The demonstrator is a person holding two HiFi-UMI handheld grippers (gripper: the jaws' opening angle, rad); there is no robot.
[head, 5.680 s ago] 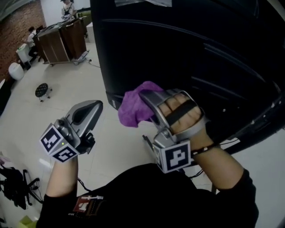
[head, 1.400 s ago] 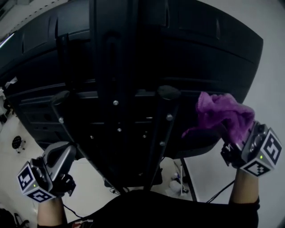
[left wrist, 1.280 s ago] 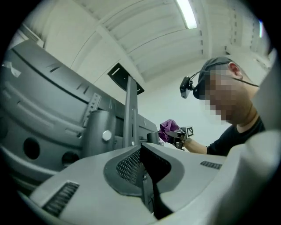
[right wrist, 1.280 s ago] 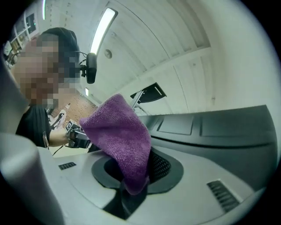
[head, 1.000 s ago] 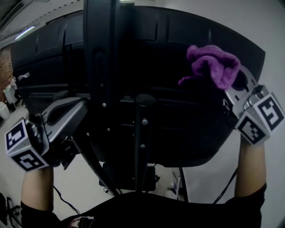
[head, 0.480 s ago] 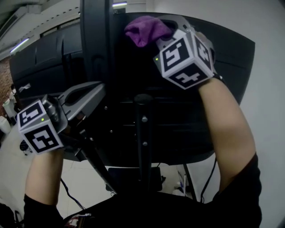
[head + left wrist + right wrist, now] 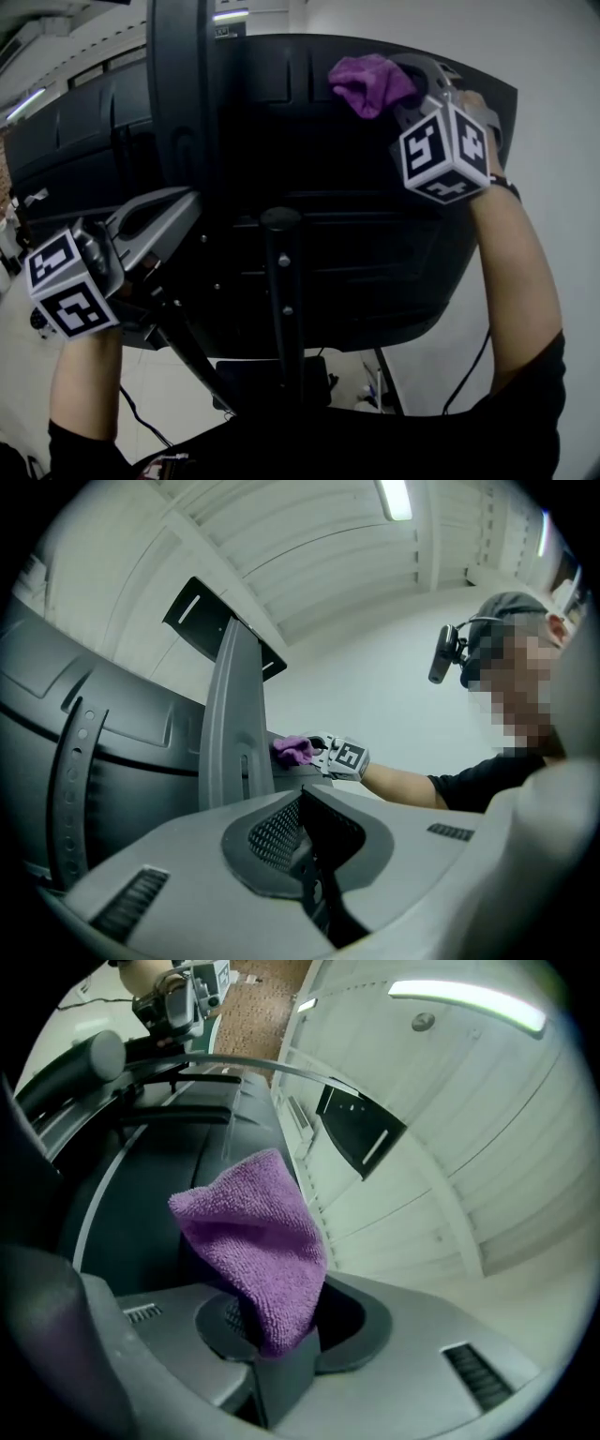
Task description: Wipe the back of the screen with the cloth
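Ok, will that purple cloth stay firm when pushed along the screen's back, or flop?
Probably floppy: the cloth bunches in soft folds beyond the right hand-held gripper, which pinches just one end. Its fuzzy pile looks light and grippy, so it will likely crumple against the screen's back rather than glide.

Left gripper (image 7: 180,204): held low on a raised forearm, jaws together, nothing between them.
Right gripper (image 7: 413,73): arm stretched high, jaws clamped on cloth (image 7: 369,82).
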